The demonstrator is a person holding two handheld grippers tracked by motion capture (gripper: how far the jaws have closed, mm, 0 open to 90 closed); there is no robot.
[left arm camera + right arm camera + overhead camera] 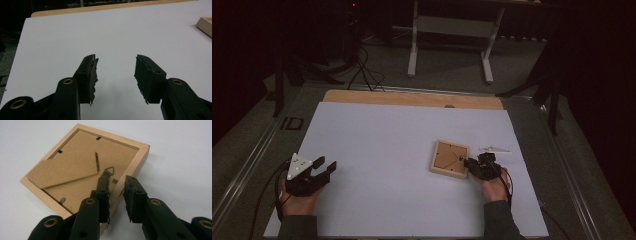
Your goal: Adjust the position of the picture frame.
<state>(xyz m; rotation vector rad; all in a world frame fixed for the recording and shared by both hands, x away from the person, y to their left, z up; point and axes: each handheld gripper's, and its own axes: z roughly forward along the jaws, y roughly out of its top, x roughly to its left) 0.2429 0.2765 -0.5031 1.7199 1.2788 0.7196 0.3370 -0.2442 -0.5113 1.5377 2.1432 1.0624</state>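
Two grippers are on the white table [377, 150]. The square pale-wood picture frame [450, 159] lies face down, backing up. The right gripper [116, 192] touches its near-right rim, jaws parted astride that edge, clamping nothing, frame at its ten o'clock. The left gripper [323, 167], well apart at nine o'clock, rests open and empty.

A small square wooden picture frame [82, 173] lies face down on the white tabletop [382, 165], turned cornerwise, toward the right side. Its brown fibreboard back faces up, with a folded easel stand [63, 171] lying flat, small metal retaining tabs along the inner edges, and a triangular hanging loop [109, 170] near one edge.
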